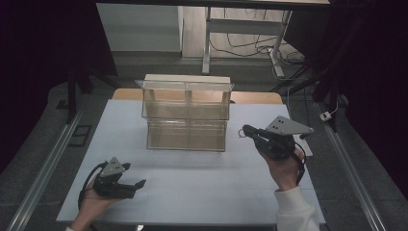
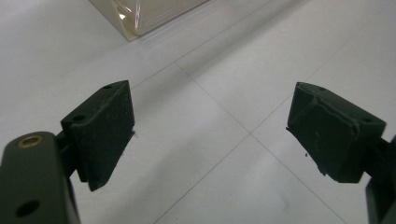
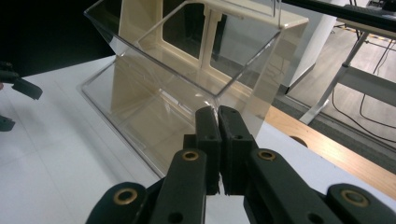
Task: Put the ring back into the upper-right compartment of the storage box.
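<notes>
A clear plastic two-tier bin [image 1: 185,114] with a cream back stands at the table's far middle. A hand holds my right gripper [image 1: 244,129] raised off the table, right of the bin, pointing left at it. In the right gripper view its jaws [image 3: 218,113] are pressed together with nothing visible between them, close to the bin's upper corner [image 3: 219,95]. My left gripper [image 1: 136,174] rests low at the table's front left in the other hand. Its pads [image 2: 105,126] stand wide apart over bare table, with the bin's lower corner [image 2: 135,18] ahead.
The white table [image 1: 192,178] ends just in front of the hands. A wooden strip [image 1: 255,97] runs behind the bin. Metal rails [image 1: 43,168] flank the table. Desk legs and cables [image 1: 274,48] lie on the floor beyond. My left gripper's fingertips [image 3: 25,88] show at the right gripper view's left edge.
</notes>
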### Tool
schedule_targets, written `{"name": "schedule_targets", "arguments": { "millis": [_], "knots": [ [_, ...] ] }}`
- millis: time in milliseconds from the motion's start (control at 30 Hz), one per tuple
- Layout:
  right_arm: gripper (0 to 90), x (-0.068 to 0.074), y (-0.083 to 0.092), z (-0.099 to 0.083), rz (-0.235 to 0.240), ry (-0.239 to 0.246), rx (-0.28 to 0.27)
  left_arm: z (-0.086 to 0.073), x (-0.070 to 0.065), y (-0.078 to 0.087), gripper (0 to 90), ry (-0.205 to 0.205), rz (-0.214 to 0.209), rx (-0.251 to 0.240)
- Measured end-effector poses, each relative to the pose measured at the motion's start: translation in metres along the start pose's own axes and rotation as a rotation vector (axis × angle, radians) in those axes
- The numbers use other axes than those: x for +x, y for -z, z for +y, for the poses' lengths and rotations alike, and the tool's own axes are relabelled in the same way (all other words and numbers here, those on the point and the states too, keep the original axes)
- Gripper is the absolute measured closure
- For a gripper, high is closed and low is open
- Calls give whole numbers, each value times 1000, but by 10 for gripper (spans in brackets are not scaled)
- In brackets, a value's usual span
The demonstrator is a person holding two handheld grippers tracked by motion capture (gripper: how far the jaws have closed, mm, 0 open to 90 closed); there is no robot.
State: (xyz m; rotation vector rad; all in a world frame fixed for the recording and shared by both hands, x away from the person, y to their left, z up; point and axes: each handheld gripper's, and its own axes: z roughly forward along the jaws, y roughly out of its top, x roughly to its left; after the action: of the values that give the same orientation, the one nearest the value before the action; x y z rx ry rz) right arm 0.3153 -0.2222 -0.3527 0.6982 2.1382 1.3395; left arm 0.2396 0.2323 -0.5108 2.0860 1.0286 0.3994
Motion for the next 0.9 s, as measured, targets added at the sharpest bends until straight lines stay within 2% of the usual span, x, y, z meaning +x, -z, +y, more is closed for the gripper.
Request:
{"name": "schedule_targets", "arguments": {
  "millis": [267,733,900],
  "knots": [
    [870,0,-8,7,10,-4,-16,0,0,0,148,2,0,1],
    [870,5,-26,28,21,24,-14,0,0,0,148,2,-2,2],
    [870,5,-34,34,32,17,-24,0,0,0,148,1,1,-1]
  ]
}}
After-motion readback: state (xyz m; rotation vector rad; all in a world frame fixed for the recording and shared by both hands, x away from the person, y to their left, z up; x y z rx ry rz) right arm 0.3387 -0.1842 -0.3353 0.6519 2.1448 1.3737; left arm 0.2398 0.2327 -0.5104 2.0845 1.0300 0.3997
